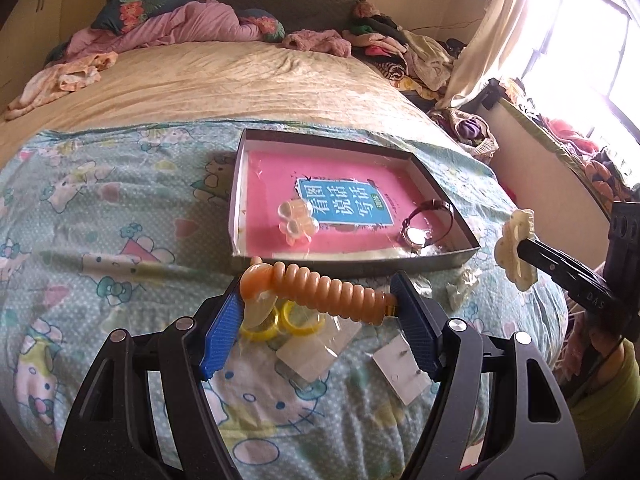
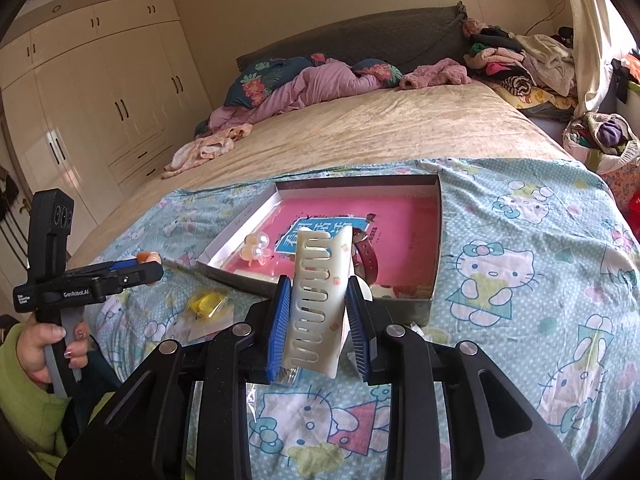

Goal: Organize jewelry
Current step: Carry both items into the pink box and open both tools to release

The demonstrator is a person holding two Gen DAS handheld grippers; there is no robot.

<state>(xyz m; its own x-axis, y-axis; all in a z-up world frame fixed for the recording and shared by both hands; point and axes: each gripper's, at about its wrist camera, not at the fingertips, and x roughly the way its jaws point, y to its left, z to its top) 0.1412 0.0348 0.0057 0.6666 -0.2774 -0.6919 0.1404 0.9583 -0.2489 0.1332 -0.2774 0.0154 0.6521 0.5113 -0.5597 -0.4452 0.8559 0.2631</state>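
Note:
My left gripper is shut on an orange spiral hair tie that spans the gap between its blue pads, just short of the box's near wall. My right gripper is shut on a cream hair claw, held upright over the blanket in front of the box. In the left wrist view the right gripper and the hair claw show at the right. The shallow box holds a pink book, a flower clip and a wristwatch.
Yellow rings in clear bags and white earring cards lie on the Hello Kitty blanket below the left gripper. Clothes pile up at the headboard. A hand in a green sleeve grips the left gripper's handle.

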